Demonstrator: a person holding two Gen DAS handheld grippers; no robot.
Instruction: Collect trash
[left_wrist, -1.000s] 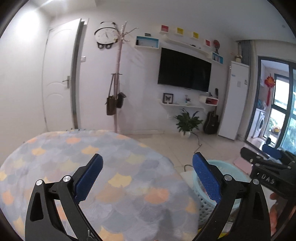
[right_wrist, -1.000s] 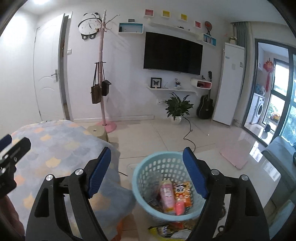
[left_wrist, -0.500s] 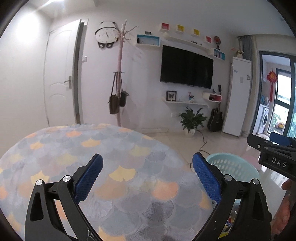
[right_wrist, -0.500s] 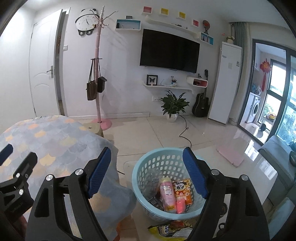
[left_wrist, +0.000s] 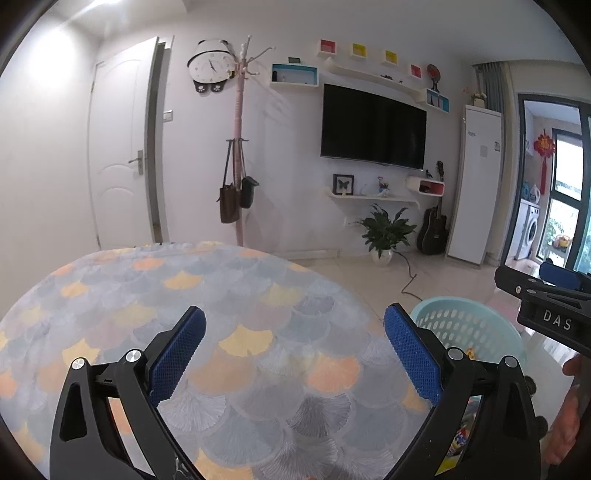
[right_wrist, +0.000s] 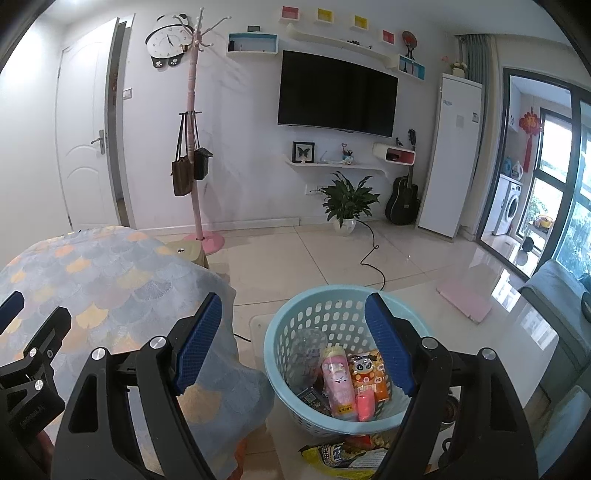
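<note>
Both grippers hang empty over a living room, jaws spread wide with nothing between the blue pads. Over the past second the left gripper (left_wrist: 295, 347) has dipped slightly, so the table (left_wrist: 155, 295) with its scale-patterned cloth now fills more of the lower frame, and the pale blue basket (left_wrist: 476, 325) has risen into fuller sight at lower right; the right gripper (right_wrist: 293, 343) has barely shifted and its jaws have not changed. With no trash visible on the cloth, the collecting looks close to finished. The right wrist view alone shows what the basket (right_wrist: 280, 343) holds: a pink bottle (right_wrist: 338, 380), an orange snack packet (right_wrist: 371, 373) and a clear plastic container (right_wrist: 308, 350), all in the lower centre. It also shows a yellow wrapper (right_wrist: 343, 456) at the bottom edge, apparently lying on the floor just outside the basket, though the gripper body hides part of it; that may be the last piece to gather. The left wrist view alone shows the whole bare tabletop, and the right gripper's black body at its right edge.
</note>
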